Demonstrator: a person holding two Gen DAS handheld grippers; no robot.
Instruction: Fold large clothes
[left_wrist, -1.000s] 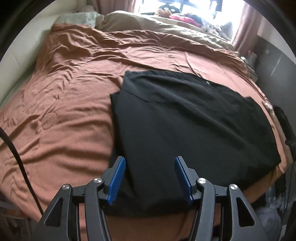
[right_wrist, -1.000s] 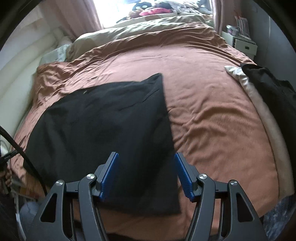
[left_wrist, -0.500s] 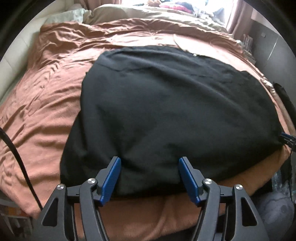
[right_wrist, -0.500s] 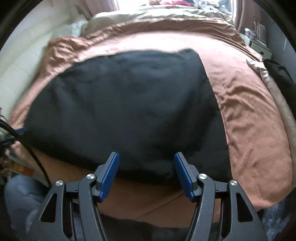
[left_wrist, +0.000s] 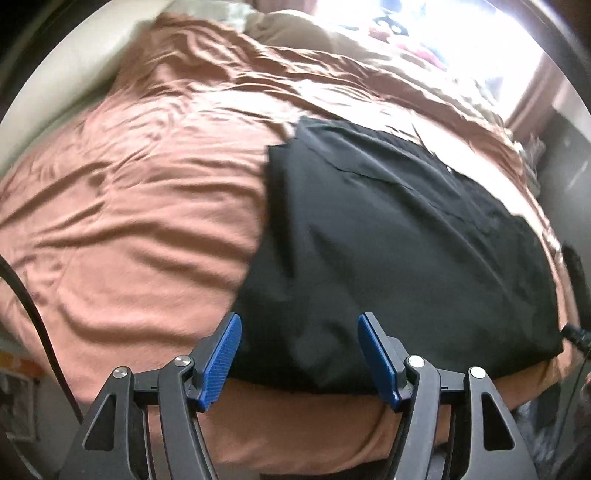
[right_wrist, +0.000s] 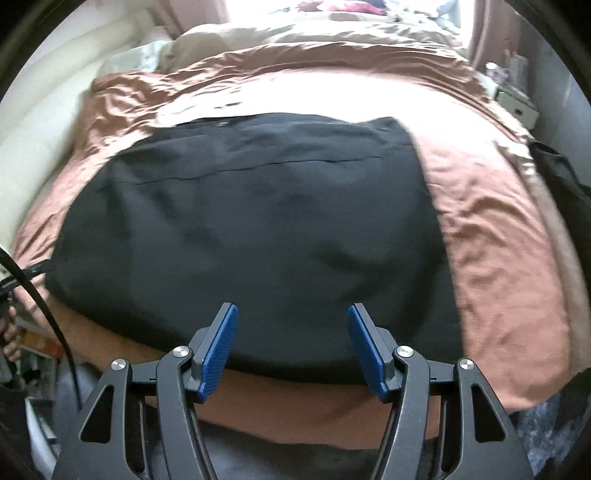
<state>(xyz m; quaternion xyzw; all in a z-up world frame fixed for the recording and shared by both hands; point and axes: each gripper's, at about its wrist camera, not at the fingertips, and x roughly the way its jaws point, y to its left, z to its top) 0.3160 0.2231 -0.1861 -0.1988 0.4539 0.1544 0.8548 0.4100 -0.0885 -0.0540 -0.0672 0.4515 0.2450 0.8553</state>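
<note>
Left gripper (left_wrist: 299, 356): jaws spread, empty, poised over the near-left edge of the black garment (left_wrist: 388, 251). Right gripper (right_wrist: 291, 347): jaws spread, empty, over the garment's near edge. Garment lies flat on the rust-brown bedspread (right_wrist: 498, 258). Right view alone shows a dark item (right_wrist: 561, 184) at the bed's right side.

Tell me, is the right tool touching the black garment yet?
Cannot tell. In the right wrist view the right tool is open, its fingers framing the black garment's near edge, but neither contact nor a gap shows plainly.
</note>
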